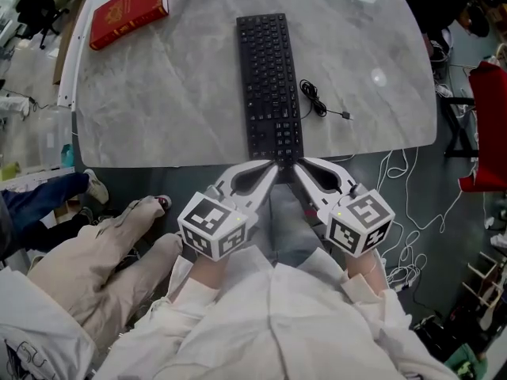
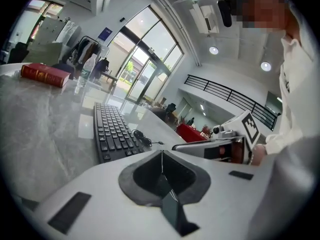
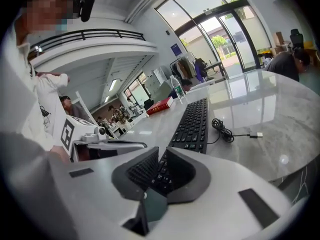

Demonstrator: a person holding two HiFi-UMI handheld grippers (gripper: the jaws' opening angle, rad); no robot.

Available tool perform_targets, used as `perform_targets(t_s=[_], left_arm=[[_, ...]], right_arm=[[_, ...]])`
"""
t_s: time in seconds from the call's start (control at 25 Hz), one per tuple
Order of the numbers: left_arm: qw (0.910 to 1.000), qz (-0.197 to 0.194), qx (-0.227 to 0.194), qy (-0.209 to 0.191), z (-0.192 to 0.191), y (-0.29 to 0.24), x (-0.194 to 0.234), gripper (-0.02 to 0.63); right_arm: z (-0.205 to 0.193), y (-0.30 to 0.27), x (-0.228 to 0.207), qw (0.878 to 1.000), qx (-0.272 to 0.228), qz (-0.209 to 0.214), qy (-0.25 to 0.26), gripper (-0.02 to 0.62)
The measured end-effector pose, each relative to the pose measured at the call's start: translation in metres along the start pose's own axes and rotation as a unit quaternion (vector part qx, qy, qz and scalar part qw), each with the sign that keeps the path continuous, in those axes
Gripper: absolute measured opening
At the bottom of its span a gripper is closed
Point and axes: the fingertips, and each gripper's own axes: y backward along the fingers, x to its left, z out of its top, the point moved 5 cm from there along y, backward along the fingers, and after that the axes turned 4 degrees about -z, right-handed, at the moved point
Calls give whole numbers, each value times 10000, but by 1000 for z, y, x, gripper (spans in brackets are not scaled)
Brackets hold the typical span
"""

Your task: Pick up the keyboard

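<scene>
A black keyboard (image 1: 269, 85) lies lengthwise down the middle of the grey marble table (image 1: 158, 109), its near end at the table's front edge. My left gripper (image 1: 274, 167) and right gripper (image 1: 295, 165) point at that near end, tips side by side and close together. In the left gripper view the jaws (image 2: 162, 151) are shut with nothing between them, and the keyboard (image 2: 112, 131) lies ahead to the left. In the right gripper view the jaws (image 3: 162, 151) meet at their tips, and keys of the keyboard (image 3: 192, 124) show through the hollow behind them.
The keyboard's coiled black cable (image 1: 317, 101) lies to its right on the table. A red book (image 1: 128, 10) sits at the far left corner. Another person's legs (image 1: 103, 244) are beside me on the left. A red chair (image 1: 487, 125) stands right of the table.
</scene>
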Motion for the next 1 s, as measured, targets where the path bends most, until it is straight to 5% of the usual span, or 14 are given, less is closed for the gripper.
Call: perform_targets(t_s=[0.52,0.68,1.0], left_arm=[[9993,77,75,359,-28,-8,14,15],[9991,68,96,409,-33,-12,18,15],[9987,76,192,474,-44,-18,23,15]], right_arm=[[-41,-4,-23,9985,487,-218,-92,38],[-48,-9,-33,9972,678,-252,-176,140],[-68,-18,-47,9940,942,-202,-516,172]])
